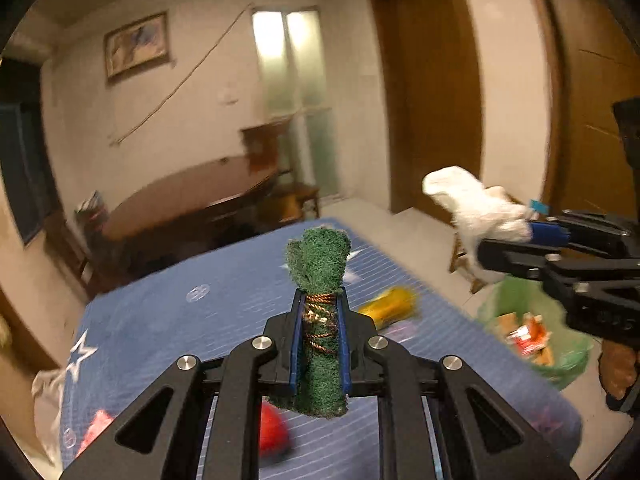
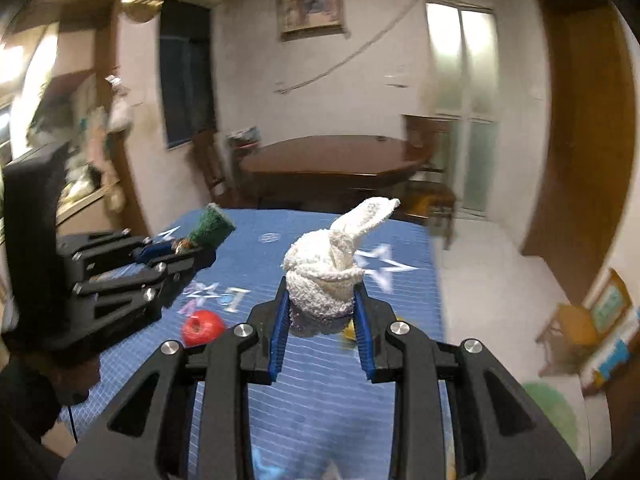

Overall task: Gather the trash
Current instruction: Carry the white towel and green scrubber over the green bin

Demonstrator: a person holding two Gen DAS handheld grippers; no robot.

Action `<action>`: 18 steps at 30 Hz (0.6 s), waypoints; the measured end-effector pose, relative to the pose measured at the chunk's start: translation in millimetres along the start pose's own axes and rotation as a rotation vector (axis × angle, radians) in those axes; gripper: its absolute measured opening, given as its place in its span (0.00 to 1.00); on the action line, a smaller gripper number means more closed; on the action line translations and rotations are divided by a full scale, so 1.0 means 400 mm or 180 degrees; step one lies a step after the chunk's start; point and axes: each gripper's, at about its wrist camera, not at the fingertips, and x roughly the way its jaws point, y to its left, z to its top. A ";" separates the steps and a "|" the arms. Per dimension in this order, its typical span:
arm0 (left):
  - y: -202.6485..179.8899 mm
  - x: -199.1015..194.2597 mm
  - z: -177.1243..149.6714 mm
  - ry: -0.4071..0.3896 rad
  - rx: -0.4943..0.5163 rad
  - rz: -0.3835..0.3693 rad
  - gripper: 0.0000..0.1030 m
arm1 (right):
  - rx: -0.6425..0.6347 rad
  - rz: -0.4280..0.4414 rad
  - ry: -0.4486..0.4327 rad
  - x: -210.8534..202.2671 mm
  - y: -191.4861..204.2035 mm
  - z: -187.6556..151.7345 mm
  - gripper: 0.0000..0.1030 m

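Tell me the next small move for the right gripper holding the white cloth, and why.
Probably carry the right gripper further right and down toward the green-lined bin, then release. Its jaws are shut on the white cloth, held above the blue-covered table, and the bin beside the table already holds trash.

A lived-in home, dining room by the look of it. Far off, a dark wooden dining table [image 2: 332, 160] with chairs, a framed picture [image 2: 311, 11] on the pale wall, wooden doors [image 1: 432, 92] at right. Nearer, a blue star-printed tablecloth [image 1: 224, 304].
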 end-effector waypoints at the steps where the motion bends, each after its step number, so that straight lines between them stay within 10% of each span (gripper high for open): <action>1: -0.052 -0.004 0.015 -0.0033 0.0047 -0.0078 0.15 | 0.0035 -0.0082 -0.0019 -0.021 -0.021 -0.003 0.27; 18: -0.687 0.105 0.088 -0.0014 0.0752 -0.0761 0.15 | 0.0558 -0.1268 0.0110 -0.233 -0.388 -0.179 0.27</action>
